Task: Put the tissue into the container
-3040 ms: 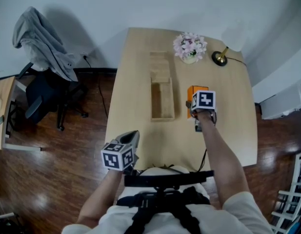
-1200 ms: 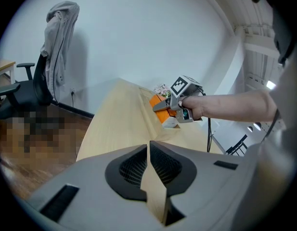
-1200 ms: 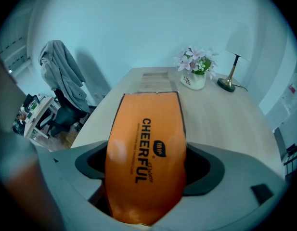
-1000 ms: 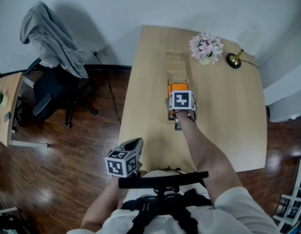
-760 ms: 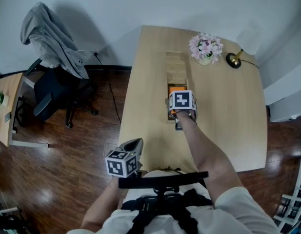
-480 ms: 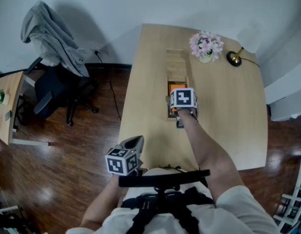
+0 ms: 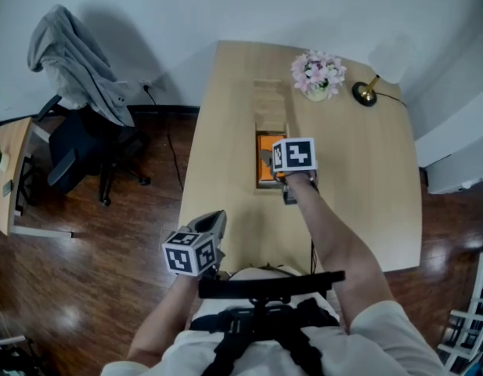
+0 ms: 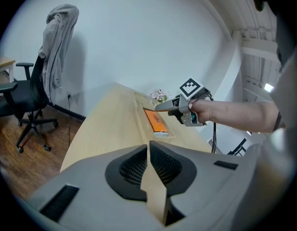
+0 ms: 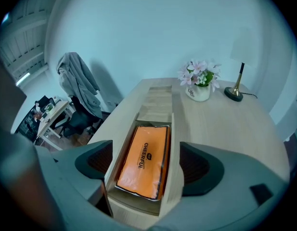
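The orange tissue pack lies flat inside the long wooden container, in its near compartment. My right gripper hangs open just above the pack's near end, one jaw on each side of the box, holding nothing. From the head view the pack shows in the container beside the right gripper. My left gripper is shut and empty off the table's near-left edge. In the left gripper view its jaws meet, with the left gripper pointing along the table toward the pack.
A pot of pink flowers and a brass lamp stand at the table's far right. An office chair draped with a grey garment stands on the wood floor to the left. The container's far half is covered by a wooden lid.
The right gripper carried the orange pack from the table right of the container into it, let go, and now stands open above it. The left gripper stayed put.
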Motion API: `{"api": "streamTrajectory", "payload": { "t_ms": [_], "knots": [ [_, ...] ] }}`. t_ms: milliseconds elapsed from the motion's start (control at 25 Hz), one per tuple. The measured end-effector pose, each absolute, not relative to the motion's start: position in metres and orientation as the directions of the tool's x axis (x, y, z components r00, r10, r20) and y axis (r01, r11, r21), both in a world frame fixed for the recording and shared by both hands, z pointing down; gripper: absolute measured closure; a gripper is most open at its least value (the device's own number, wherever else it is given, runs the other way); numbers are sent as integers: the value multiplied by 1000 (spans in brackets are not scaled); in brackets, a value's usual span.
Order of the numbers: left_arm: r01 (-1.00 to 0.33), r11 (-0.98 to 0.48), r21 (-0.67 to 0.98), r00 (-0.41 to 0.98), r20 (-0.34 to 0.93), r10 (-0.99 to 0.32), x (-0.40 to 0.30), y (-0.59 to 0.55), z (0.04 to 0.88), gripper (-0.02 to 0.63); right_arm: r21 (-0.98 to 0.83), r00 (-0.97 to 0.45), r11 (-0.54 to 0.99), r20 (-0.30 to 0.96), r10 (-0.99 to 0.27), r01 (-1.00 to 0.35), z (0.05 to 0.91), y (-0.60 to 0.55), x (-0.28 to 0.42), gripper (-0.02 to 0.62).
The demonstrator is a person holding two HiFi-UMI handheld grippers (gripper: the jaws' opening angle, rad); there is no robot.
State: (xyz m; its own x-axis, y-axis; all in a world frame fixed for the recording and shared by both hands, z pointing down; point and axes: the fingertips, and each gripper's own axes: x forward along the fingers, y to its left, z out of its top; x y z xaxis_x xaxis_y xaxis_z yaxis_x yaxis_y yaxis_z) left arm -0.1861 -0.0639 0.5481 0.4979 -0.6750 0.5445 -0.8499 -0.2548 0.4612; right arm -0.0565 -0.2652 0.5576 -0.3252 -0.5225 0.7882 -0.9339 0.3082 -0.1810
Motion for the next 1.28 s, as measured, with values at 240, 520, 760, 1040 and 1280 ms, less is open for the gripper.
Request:
{"api": "streamTrajectory", "payload": {
  "t_ms": [240,520,760,1040,1280],
  "knots": [
    [-847,-277,453,507,535,-676,-169,-71,539,604,-225,-376,326,757,-535,-918,535,-261,-39,370],
    [-845,-284,453,510,526,-680,-148,-73,534,604,-208,-366,323,734,-572,-923,519,-263,-2,493],
    [-841,-305,447,520,512,-683,-126,-76,525,604,-194,-359,325,722,-592,-926,509,-260,29,497],
    [-837,-331,435,532,505,-680,-103,-75,515,606,-203,-374,332,698,-611,-921,492,-255,60,497],
    [-830,-352,433,546,504,-669,-87,-75,509,606,-214,-371,311,675,-638,-926,480,-255,91,497]
  ]
}}
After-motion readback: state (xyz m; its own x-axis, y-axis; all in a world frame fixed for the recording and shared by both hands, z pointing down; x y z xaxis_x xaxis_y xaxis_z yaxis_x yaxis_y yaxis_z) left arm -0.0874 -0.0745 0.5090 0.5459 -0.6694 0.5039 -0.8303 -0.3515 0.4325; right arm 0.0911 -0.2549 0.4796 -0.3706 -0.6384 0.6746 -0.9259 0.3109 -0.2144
